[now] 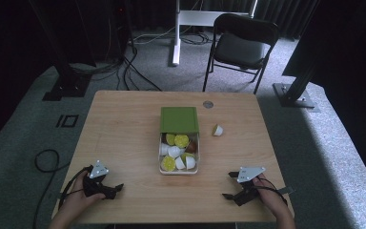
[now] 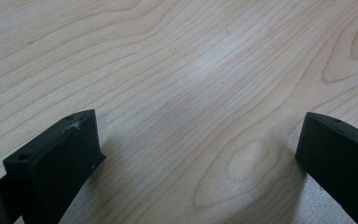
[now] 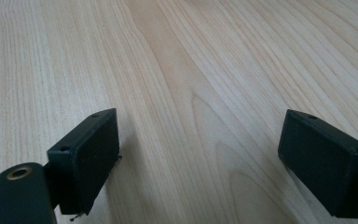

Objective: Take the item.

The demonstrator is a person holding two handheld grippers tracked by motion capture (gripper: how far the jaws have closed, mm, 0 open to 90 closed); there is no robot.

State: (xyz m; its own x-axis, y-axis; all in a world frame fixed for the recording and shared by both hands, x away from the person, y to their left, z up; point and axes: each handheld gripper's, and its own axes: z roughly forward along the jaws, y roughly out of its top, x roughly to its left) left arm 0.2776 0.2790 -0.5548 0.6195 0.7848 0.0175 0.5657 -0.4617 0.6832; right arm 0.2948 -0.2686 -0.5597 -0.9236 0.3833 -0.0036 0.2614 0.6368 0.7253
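Pale wood grain is what both gripper views look down on, so both tools are parked low over the table (image 1: 124, 124) with nothing between their jaws. The left gripper (image 1: 108, 187) has its jaws spread wide, and the right gripper (image 1: 233, 185) is spread just as wide, both empty.

The job looks like loading little capsules into the clear box (image 1: 179, 153), whose green lid (image 1: 179, 119) sits slid back toward the far end. One stray capsule (image 1: 217, 130) lies on the table ahead of the right gripper and a bit toward the middle, just beside the box's right wall, level with the lid's near edge. It's well ahead of the left gripper and across the box from it, so I'd say the right one takes it.

My tips: bring the right gripper forward and in, keep the jaws wide until they straddle the capsule, then pinch gently across its body, since it looks rounded and could squirt out. Come in from the right side so you don't knock the box. The left gripper could steady the box's near-left corner if it slides.
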